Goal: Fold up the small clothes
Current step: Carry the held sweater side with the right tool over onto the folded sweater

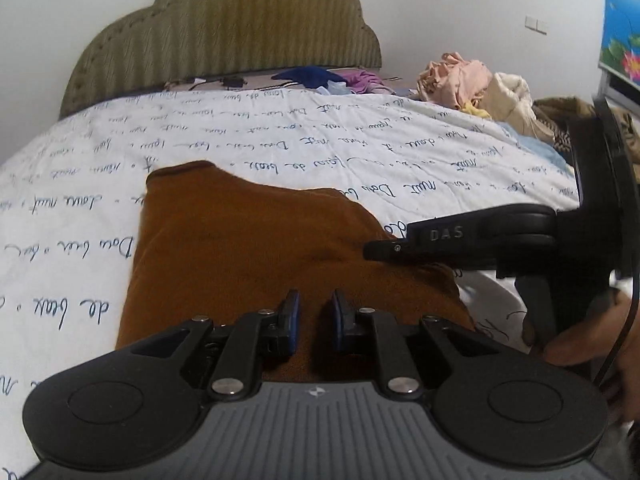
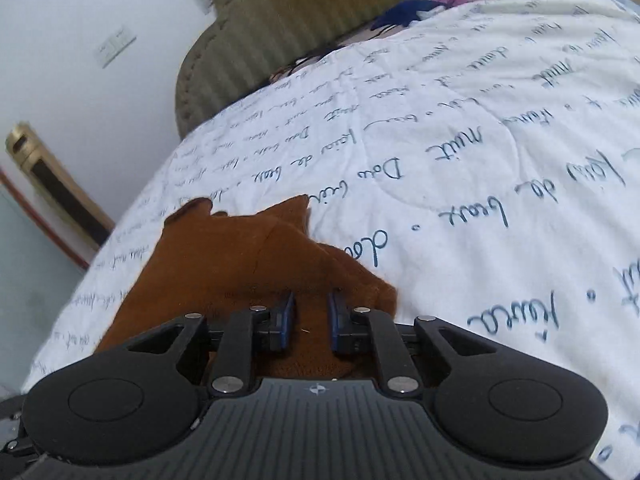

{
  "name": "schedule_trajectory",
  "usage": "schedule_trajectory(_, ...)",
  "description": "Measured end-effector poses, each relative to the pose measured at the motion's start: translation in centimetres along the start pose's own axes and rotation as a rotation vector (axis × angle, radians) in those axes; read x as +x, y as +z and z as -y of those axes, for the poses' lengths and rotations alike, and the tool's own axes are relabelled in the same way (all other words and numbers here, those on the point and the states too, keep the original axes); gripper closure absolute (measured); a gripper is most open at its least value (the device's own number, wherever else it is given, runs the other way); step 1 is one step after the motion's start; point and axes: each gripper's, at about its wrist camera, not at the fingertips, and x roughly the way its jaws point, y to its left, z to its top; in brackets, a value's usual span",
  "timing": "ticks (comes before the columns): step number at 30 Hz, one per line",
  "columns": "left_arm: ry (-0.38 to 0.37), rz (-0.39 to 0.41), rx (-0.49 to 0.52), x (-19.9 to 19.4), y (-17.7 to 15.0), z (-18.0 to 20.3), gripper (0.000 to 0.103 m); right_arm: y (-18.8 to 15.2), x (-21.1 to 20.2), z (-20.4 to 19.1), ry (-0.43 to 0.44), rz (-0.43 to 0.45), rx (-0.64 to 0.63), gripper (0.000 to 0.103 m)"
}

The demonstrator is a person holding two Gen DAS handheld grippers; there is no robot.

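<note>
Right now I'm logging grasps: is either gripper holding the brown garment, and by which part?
Neither. The left gripper and right gripper sit open over the brown garment, fingers apart, nothing pinched.

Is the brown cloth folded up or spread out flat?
Partly folded. The brown garment lies on the white quilt with one layer lapped over another; its far edge is uneven.

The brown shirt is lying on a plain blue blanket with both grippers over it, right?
Not quite. The blanket is white with dark handwriting printed on it, not plain blue; both wrist views show that. The rest holds: the brown shirt lies on it, with the left gripper and right gripper over it.
</note>
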Motion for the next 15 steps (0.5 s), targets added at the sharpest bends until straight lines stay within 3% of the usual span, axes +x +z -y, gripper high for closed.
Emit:
schedule_trajectory(3, -0.015, 0.022, -0.029, -1.1, -0.1, -0.7, 0.087, 1.3, 0.2, -0.8, -0.022, -0.038, -0.046, 0.085)
schedule_trajectory(5, -0.042, 0.047, -0.112, -2.5, -0.3, -2.4, 0.087, 2.7, -0.7, -1.5, -0.006, -0.003, -0.046, 0.074)
schedule_trajectory(6, -0.052, 0.063, -0.146, -3.3, -0.4, -3.4, 0.087, 2.9, -1.9, -2.2, 0.004, 0.029, -0.069, 0.074)
schedule_trajectory(8, -0.043, 0.084, -0.157, -4.4, -0.4, -4.7, 0.087, 3.1, -3.9, -3.8, 0.041, 0.062, -0.119, 0.074)
schedule_trajectory(11, -0.019, 0.091, -0.115, -5.0, -0.2, -5.7, 0.086, 1.7, -5.5, -6.9, 0.078, 0.044, -0.262, 0.073)
schedule_trajectory(15, -0.035, 0.036, -0.074, -3.7, -0.8, -5.3, 0.086, -3.1, -4.4, -9.8, -0.127, -0.024, -0.56, 0.067)
